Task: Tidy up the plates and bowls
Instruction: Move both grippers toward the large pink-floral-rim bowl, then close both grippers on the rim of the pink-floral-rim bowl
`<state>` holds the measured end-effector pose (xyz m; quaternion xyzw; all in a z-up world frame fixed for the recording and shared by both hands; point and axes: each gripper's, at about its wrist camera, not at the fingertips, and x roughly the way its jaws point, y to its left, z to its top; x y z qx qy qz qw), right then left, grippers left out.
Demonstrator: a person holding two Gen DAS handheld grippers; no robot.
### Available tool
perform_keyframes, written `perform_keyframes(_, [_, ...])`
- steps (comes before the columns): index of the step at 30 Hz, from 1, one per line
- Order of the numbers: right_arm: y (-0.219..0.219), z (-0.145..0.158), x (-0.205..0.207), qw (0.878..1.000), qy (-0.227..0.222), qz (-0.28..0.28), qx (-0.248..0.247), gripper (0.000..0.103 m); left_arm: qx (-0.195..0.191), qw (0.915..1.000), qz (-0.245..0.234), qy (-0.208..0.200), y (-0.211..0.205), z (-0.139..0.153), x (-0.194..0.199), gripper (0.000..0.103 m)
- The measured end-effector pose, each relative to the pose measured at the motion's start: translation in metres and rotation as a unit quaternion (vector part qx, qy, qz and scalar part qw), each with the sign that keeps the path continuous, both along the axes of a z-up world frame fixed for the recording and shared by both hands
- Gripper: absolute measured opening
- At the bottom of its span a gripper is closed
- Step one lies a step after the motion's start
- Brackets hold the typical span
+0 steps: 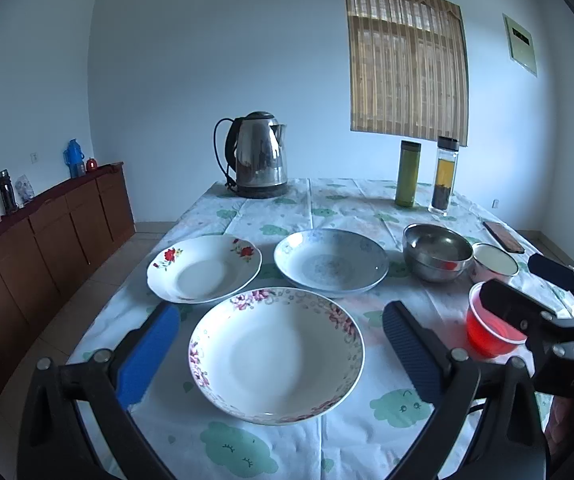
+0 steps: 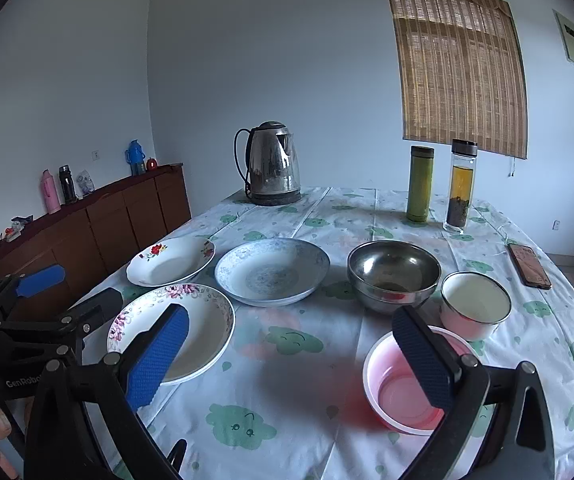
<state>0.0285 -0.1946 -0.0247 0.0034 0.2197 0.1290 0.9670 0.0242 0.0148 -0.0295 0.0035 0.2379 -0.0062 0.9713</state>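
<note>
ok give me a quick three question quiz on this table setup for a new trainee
1. True or false: the left gripper is clamped on the pink-flowered plate.
2. How many plates lie on the table? A) two B) three C) four
3. Which bowl sits nearest the right gripper: the steel bowl, the white enamel bowl or the pink plastic bowl?

Key
1. False: its jaws stand open on either side of the plate.
2. B: pink-flowered, red-flowered plate, blue-patterned plate.
3. The pink plastic bowl.

left wrist: low, near table (image 1: 327, 200), facing wall | right wrist: alongside | shared: tabletop
</note>
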Motion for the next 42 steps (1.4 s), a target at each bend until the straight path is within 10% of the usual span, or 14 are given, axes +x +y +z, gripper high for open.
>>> perform_keyframes(17, [0.045,-0.023,0.036,0.998,0.051,0.038,-0.021,0.102,-0.003,0.9975,0.039,0.059,0.041,-0.035,0.028,0.101])
perform_keyframes(25, [0.065,-0.039,0.054,0.994,0.085,0.06,-0.033,0.1,-0.028,0.9924,0.039,0.113,0.065,-0.06,0.048,0.068])
perform_keyframes(36, [0.081,-0.067,0.09,0.983,0.155,0.09,-0.035,0.052,-0.049,0.9843,0.027,0.167,0.076,-0.082,0.071,0.034])
perform_keyframes(42, [0.084,-0.074,0.1,0.979,0.177,0.095,-0.032,0.049,-0.052,0.9838,0.02,0.171,0.079,-0.082,0.077,0.033])
